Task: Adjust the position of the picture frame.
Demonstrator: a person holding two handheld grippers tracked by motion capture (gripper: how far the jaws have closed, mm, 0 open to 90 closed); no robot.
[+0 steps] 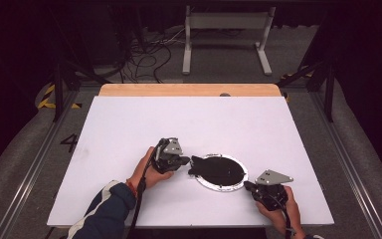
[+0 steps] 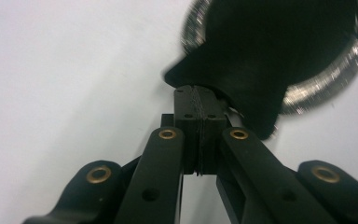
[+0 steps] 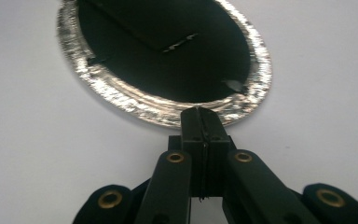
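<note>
Left gripper point(image 1: 183, 161) pinches black sheet point(image 1: 219, 169) corner; right gripper point(image 1: 249, 186) clamps foil tray point(image 1: 208, 183) rim, white table point(image 1: 129, 124).

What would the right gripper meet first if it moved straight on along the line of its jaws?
The right gripper, jaws shut, points at the near silver rim of the foil plate. It would probably meet that rim first, then the black sheet lying in the plate.

High view: from above, facing forward and down over the counter point(image 1: 129, 124). Both gripper views: close, low, sharing the somewhat blurred foil-rimmed dish point(image 1: 222, 172).
</note>
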